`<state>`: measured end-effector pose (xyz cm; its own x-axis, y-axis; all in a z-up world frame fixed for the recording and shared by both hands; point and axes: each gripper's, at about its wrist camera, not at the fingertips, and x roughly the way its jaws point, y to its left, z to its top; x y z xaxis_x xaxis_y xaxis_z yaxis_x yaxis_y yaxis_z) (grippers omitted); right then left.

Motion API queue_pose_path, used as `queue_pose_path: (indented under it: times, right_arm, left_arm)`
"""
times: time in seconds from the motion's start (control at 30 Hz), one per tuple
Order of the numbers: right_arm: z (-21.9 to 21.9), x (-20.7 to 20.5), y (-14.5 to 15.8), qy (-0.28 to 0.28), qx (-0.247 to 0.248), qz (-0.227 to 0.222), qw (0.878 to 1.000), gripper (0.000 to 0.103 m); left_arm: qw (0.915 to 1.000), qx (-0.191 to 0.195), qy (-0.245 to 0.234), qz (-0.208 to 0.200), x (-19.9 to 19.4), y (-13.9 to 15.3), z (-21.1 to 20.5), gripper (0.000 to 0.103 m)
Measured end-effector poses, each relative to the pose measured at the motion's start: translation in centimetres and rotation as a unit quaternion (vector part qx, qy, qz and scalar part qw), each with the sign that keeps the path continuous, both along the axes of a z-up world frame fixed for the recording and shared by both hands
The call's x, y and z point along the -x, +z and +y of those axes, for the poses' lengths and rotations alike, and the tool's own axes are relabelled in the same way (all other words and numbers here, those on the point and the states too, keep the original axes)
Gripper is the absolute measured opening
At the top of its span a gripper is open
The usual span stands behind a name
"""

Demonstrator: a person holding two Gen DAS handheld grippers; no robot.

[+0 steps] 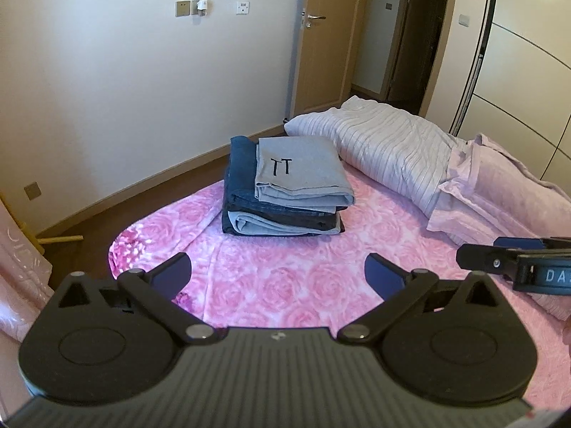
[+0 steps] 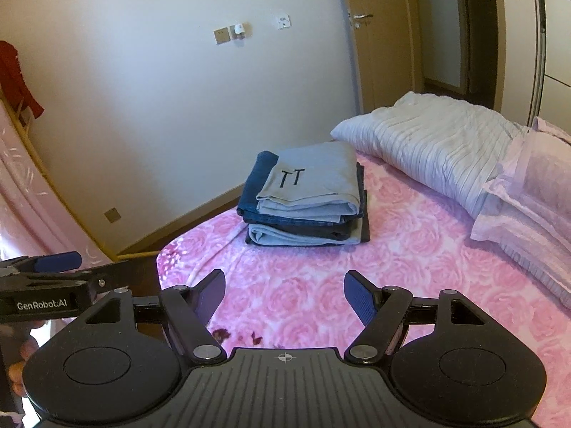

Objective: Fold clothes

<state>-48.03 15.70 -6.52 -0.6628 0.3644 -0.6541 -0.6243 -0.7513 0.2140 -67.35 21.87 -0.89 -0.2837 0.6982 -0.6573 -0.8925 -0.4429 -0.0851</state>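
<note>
folded stack [image 1: 285,189] of clothes at twelve o'clock on the pink bedspread [image 1: 285,285], grey tee on top. left gripper [image 1: 278,274] and right gripper [image 2: 284,296] both spread wide, holding nothing. best kept high and clear of the pile; probably finished.
</note>
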Motion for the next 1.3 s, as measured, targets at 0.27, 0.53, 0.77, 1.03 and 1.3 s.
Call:
queue_pose_path:
  times: [0.27,0.53,0.77,1.03,1.3]
  right_arm:
    - [-0.8,-1.2,0.3,0.007,-0.001,-0.002,1.000,0.071]
    - [-1.2,-1.3,0.1,0.017,-0.002,-0.012,1.000,0.071]
    - [-1.1,-1.2,-0.5,0.019,0.004,-0.016,1.000,0.071]
    - [-0.8,-1.1,-0.9,0.016,0.009,-0.019,1.000,0.071]
    - [-0.3,-1.4,-1.3,0.012,0.015,-0.024,1.000,0.071]
  left_arm:
    - [0.9999,0.006,-0.003,-0.013,-1.3,0.4,-1.4,0.102]
    - [0.9998,0.011,-0.004,-0.016,-1.8,0.5,-1.6,0.102]
    - [0.9995,0.020,-0.007,-0.022,-2.1,-0.1,-1.4,0.102]
    - [0.9993,0.028,-0.016,-0.021,-2.5,-0.4,-0.9,0.102]
    - [0.9989,0.037,-0.018,-0.024,-2.6,-1.1,-0.3,0.102]
